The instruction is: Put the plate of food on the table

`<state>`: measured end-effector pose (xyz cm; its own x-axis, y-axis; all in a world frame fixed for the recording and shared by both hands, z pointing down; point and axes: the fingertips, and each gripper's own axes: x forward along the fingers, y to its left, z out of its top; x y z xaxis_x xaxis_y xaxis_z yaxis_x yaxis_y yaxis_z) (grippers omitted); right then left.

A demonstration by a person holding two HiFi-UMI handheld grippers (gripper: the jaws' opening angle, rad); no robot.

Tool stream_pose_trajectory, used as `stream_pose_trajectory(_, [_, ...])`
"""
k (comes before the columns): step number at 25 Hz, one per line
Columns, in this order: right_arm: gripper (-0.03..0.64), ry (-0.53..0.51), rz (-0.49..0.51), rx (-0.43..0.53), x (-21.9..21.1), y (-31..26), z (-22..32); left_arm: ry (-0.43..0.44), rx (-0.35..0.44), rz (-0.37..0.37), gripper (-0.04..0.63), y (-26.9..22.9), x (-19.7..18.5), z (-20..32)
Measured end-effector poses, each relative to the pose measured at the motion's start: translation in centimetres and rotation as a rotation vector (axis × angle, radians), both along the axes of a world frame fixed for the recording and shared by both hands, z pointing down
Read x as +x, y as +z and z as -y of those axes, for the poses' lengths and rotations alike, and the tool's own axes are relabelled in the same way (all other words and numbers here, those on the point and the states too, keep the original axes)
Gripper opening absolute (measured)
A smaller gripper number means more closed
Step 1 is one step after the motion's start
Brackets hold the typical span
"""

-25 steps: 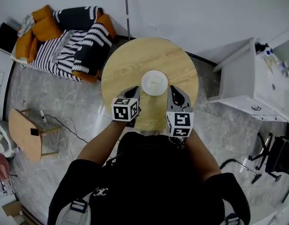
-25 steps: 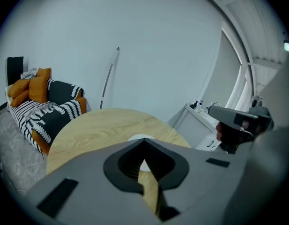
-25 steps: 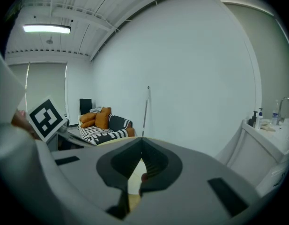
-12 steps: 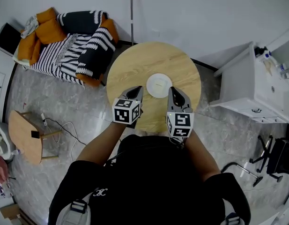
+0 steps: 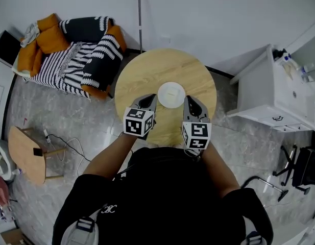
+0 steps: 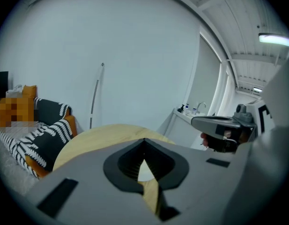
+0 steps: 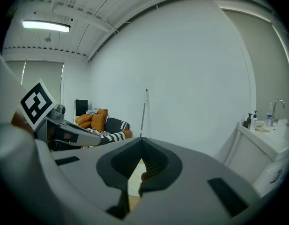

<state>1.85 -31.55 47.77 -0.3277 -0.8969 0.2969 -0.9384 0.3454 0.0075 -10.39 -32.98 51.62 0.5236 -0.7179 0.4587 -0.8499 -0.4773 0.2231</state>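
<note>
A white plate [image 5: 171, 94] lies on the round wooden table [image 5: 147, 70], toward its near side. What is on the plate cannot be made out. My left gripper [image 5: 151, 100] rests just left of the plate and my right gripper [image 5: 188, 99] just right of it; touching or a little apart, I cannot tell. In the left gripper view the left gripper [image 6: 144, 140] has its jaw tips together, with a sliver of plate [image 6: 145, 171] showing through the gap behind them. The right gripper [image 7: 142, 139] looks the same, tips meeting over the table.
A sofa [image 5: 70, 45] with orange and striped cushions stands behind the table at the left. A white cabinet [image 5: 264, 91] with bottles stands at the right. A small wooden side table [image 5: 27, 152] and a cable are on the floor at left, a black chair [image 5: 300, 172] at far right.
The head view has shifted slightly. Both grippers stay beside the plate, and the plate keeps its place on the table.
</note>
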Motion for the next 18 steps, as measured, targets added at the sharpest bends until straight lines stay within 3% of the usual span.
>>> stream_pose_trajectory(3, [0.005, 0.006, 0.004, -0.001, 0.3, 0.0, 0.0, 0.038, 0.029, 0.018, 0.008, -0.4, 1.0, -0.4])
stream_pose_trajectory(9, [0.005, 0.004, 0.001, -0.005, -0.1, 0.2, -0.1, 0.038, -0.013, -0.004, 0.008, 0.4, 0.9, -0.7])
stream_pose_trajectory(18, [0.005, 0.001, -0.011, -0.014, -0.4, 0.4, -0.5, 0.049, -0.022, 0.028, 0.008, 1.5, 0.4, -1.3])
